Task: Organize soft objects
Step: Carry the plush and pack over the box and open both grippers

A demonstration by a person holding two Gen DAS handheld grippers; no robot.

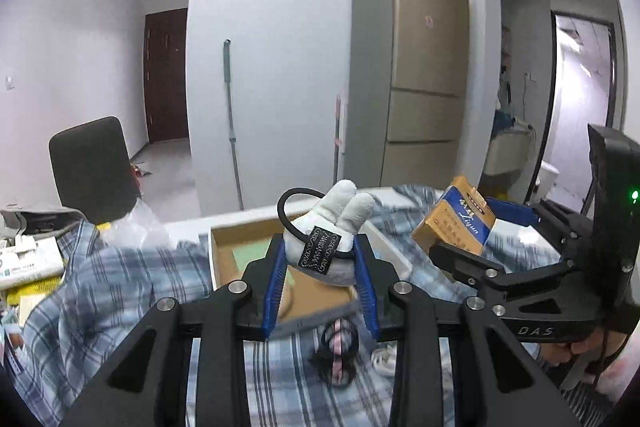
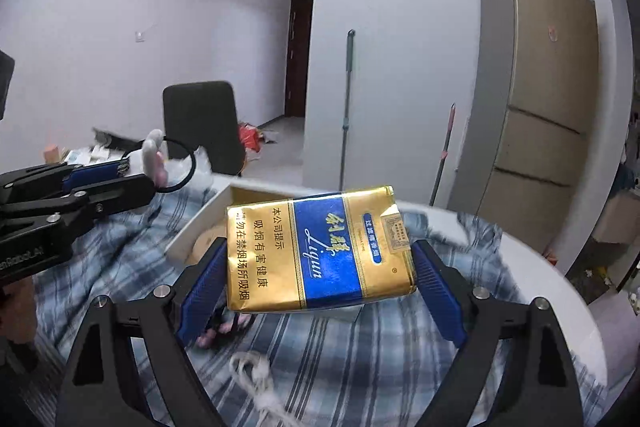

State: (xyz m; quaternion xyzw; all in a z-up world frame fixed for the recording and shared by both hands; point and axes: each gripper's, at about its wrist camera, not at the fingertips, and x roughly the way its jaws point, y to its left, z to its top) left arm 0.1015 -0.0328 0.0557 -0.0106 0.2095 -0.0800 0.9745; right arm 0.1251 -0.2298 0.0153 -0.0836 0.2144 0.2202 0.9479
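My left gripper (image 1: pixel 320 251) is shut on a small white plush rabbit hair tie (image 1: pixel 340 223) with a black elastic loop and a black tag, held above an open cardboard box (image 1: pixel 224 247). The same plush (image 2: pixel 154 155) shows at the left of the right wrist view. My right gripper (image 2: pixel 320 267) is shut on a gold-and-blue cigarette pack (image 2: pixel 316 251), its blue pads pressing both short ends; the pack (image 1: pixel 456 223) hangs in the air right of the box. A black-and-pink hair tie (image 1: pixel 338 355) and a white cord (image 2: pixel 260 379) lie on the plaid cloth (image 2: pixel 360 355).
The blue-white plaid cloth covers a round white table (image 2: pixel 560 287). Papers and clutter (image 1: pixel 28 263) crowd the left side. A black chair (image 1: pixel 94 167) stands behind the table, a mop (image 1: pixel 232 123) leans on the wall, and a gold fridge (image 1: pixel 424 67) stands beyond.
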